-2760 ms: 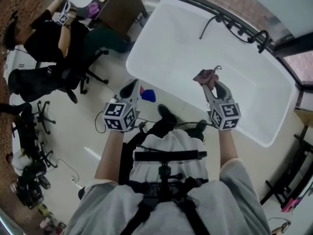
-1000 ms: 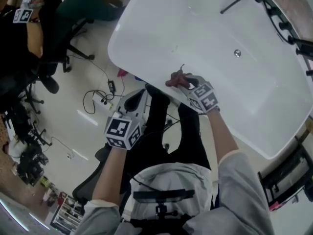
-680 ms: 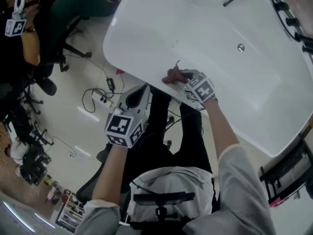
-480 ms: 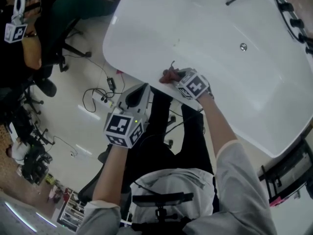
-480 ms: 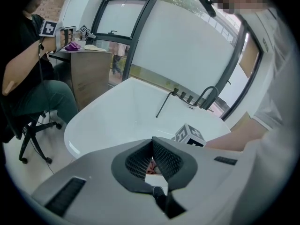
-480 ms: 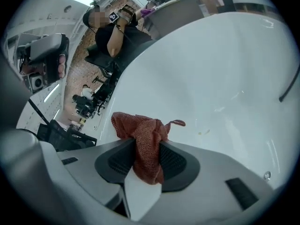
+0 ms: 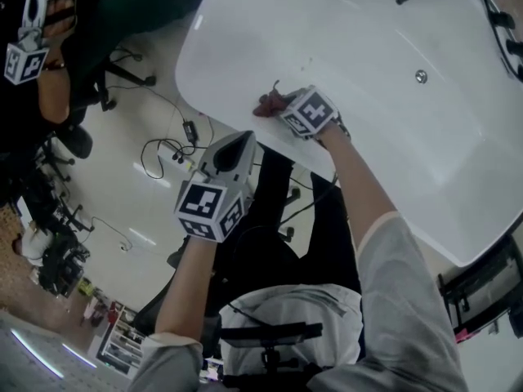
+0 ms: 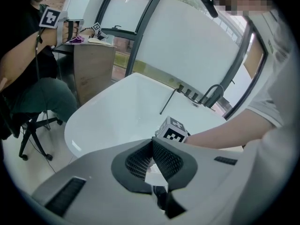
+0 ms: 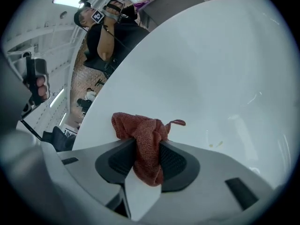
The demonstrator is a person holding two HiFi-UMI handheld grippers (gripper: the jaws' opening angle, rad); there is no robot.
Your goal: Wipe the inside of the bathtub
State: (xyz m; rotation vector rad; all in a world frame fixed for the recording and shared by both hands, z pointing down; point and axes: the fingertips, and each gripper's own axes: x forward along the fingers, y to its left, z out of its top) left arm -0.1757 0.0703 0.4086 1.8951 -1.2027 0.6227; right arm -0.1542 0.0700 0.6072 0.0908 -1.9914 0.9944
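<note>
White bathtub (image 7: 392, 39) fills the head view's upper right; wiping looks barely begun.
Right tongs (image 9: 147, 149) pinch the red cloth (image 9: 143, 128) at the tub's near edge, upper centre. Left tongs (image 8: 152, 142) are pressed together, empty, off the tub. Most of the basin, including small specks (image 9: 215, 144), seems left to wipe.

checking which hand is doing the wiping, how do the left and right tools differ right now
The right tool is shut on a red cloth; the left tool is shut on nothing. The right tool reaches over the bathtub rim; the left tool hangs outside it, above the floor. Both carry a marker cube.
</note>
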